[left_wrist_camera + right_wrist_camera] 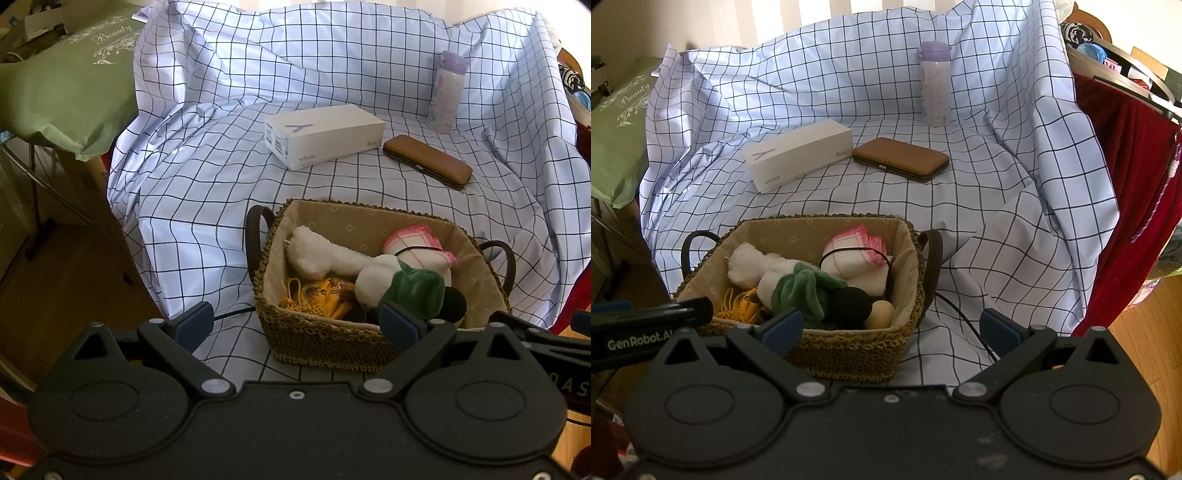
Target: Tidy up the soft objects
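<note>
A woven basket (317, 341) with dark handles sits on the checked cloth near the front; it also shows in the right wrist view (846, 354). Inside lie a white plush (325, 254), a green plush piece (417, 288), a yellow pouch (321, 293), a pink-edged folded cloth (417, 245) and a black ball (849, 304). My left gripper (297, 326) is open and empty, just in front of the basket. My right gripper (892, 328) is open and empty, at the basket's front right corner.
On the cloth behind the basket lie a white phone box (323, 134), a brown case (428, 160) and an upright lilac bottle (447, 92). A green cushion (62, 92) is at left. A red cloth (1126, 192) hangs at right. Wooden floor is below.
</note>
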Tool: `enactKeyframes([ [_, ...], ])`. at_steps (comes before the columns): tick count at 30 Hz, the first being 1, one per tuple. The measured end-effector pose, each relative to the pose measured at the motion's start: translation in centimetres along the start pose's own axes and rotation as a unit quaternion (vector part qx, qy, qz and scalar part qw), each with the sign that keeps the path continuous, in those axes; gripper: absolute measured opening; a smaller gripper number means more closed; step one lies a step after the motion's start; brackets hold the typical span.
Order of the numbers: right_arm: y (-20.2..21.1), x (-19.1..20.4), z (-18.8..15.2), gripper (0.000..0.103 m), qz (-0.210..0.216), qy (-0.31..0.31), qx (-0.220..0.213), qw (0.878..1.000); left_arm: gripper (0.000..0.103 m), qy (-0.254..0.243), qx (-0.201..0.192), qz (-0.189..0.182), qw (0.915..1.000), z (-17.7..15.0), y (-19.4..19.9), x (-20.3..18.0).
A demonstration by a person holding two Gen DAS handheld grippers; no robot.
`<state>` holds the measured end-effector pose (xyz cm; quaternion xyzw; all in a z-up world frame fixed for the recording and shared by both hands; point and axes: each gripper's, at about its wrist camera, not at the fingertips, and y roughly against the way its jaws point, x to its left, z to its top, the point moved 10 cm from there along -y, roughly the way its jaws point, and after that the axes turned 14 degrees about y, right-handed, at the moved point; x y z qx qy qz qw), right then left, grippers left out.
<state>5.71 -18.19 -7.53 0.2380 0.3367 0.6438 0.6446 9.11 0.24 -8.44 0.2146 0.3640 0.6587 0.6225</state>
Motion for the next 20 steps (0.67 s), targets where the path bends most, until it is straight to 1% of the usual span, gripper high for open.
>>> enactKeyframes([
  [20,-0.06,0.22,-0.07,0.103,0.0,0.0,0.001,1.0,0.093,-0.001,0.0,-0.001,1.0,0.12,0.1,0.1],
])
